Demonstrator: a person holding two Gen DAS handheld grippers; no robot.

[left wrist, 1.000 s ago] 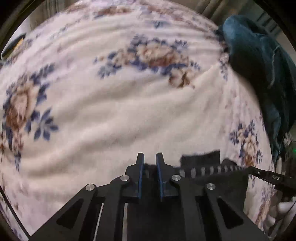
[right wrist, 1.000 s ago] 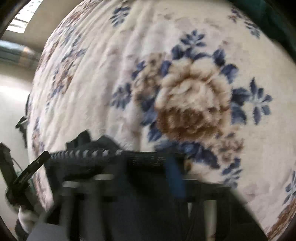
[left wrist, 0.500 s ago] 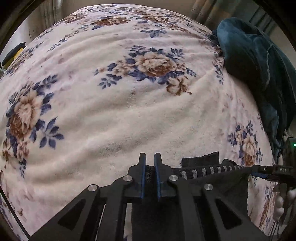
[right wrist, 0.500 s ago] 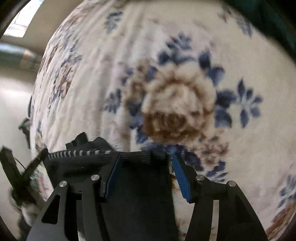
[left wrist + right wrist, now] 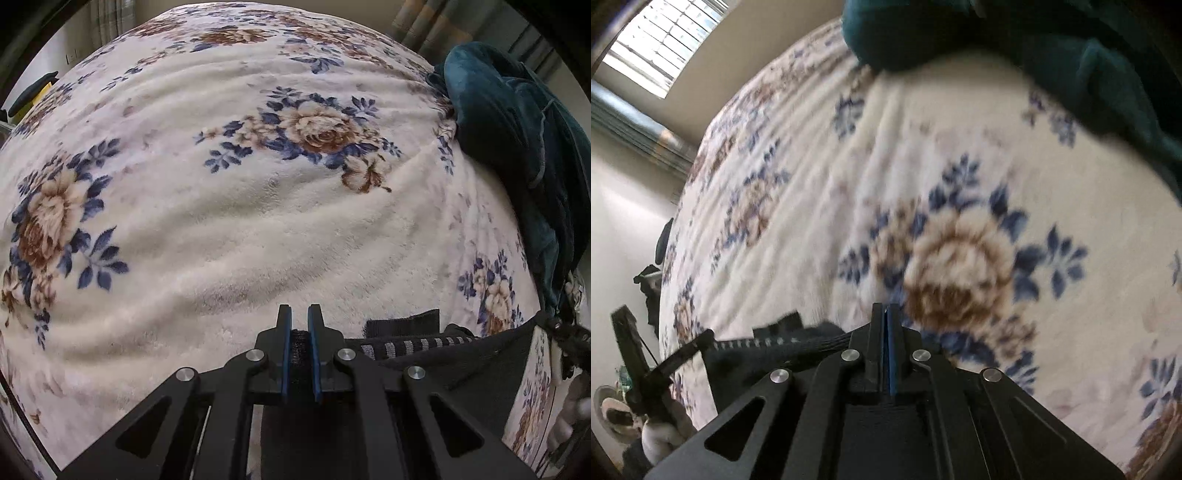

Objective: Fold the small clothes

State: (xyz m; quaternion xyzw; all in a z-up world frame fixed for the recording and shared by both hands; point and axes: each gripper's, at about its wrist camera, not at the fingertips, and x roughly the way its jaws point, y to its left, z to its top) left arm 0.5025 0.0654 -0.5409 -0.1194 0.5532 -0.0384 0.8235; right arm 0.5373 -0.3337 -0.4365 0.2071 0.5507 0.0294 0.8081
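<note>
The floral blanket (image 5: 229,229) is covering the whole bed and is filling most of both views. At its far right side a dark teal blanket (image 5: 517,140) is lying in a heap; in the right wrist view this heap (image 5: 1052,48) is now showing along the top, while half a second ago only a thin corner of it was there. This view has also tilted up, so the window (image 5: 653,40) and the pale wall are taking more of the frame than before.

The small black garment (image 5: 424,354), with its grey-striped band, is hanging stretched between the two grippers, just above the near edge of the bed. The left gripper (image 5: 299,332) is keeping the same place as before, and its blue pads are staying pressed on a fold of the black cloth. The right gripper (image 5: 885,328) was standing wide half a second ago with the cloth between the fingers; now its jaws are fully together, and the pictures do not show clearly if the cloth is pinched there, though the garment (image 5: 768,350) is running up to its left side.

Only the left wrist view is showing the striped band sharply and the right gripper (image 5: 565,339) at the frame edge. Only the right wrist view is showing the left gripper (image 5: 679,354) from outside and the floor things under it.

Beyond both grippers the blanket is lying flat and free up to the teal heap.
</note>
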